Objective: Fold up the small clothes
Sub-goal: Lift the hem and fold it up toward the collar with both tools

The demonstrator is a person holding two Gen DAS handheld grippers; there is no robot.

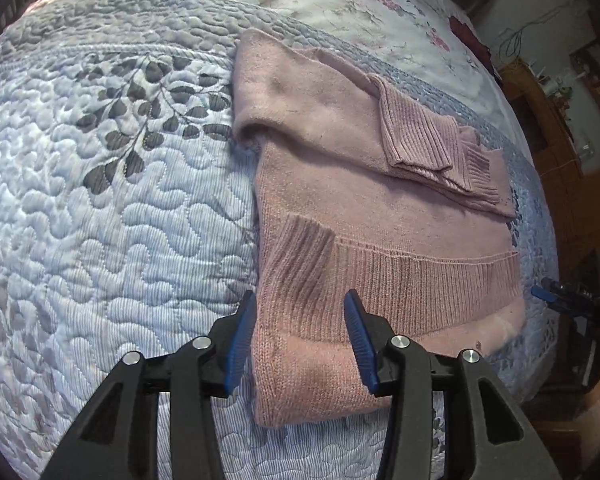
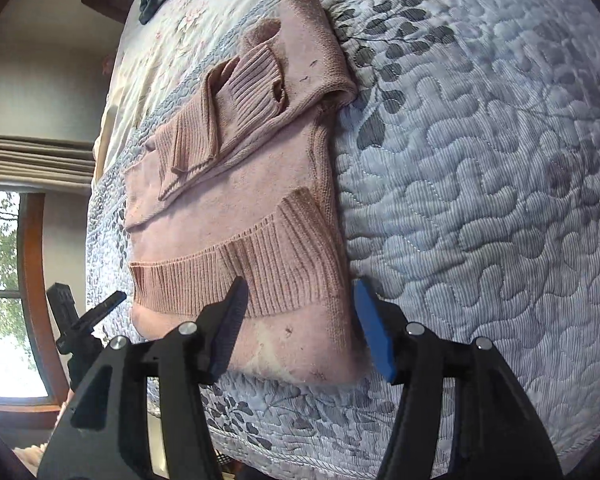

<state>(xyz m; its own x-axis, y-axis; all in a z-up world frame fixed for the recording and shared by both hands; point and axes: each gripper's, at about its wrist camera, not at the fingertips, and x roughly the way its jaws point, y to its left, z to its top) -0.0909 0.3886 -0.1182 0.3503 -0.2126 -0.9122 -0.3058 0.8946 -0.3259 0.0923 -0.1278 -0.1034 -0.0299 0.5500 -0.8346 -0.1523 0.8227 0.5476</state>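
Pink sweater [image 1: 352, 200] lies flat on quilt [image 1: 100, 200], centre-right of left view, sleeves folded across body, ribbed hem [image 1: 400, 280] toward you. Near end already doubled over. Your left gripper [image 1: 302, 344] straddles near left corner, jaws apart, nothing clamped. Your right gripper [image 2: 300, 328] straddles opposite near corner, lower centre of its view, jaws apart too. Judgement: next fold wants both corners pinched. Take every layer, close both together, lift level, carry toward collar [image 2: 260, 76], keep side edges lined up.
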